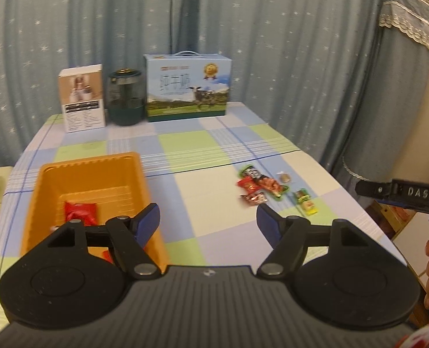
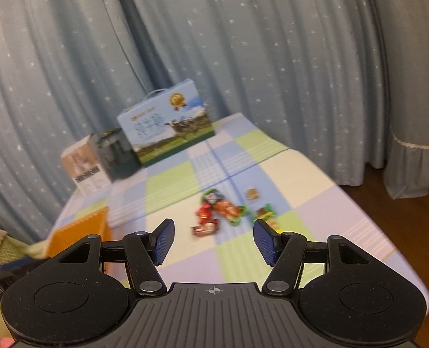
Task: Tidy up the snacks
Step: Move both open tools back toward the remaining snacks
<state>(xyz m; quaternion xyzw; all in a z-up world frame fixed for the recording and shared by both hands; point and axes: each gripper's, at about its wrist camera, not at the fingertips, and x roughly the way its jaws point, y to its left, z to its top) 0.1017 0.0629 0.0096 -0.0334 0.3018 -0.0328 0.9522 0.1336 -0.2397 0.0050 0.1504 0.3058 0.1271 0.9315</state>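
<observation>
At the table's far edge, a white box (image 1: 81,97), a dark glass jar (image 1: 125,97), and a blue cow-print carton (image 1: 186,88) line up before the starry curtain (image 1: 272,29).

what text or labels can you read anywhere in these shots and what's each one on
"DAS": on the black body of the right tool, seen at the edge of the left wrist view.
Blue carton with the cow picture: large pale characters and a gold medal badge, too blurred to read.
White box: dark panel and fine print, too small to read.
Snack wrappers: printing blurred, unreadable.
Nothing else carries legible text.
</observation>
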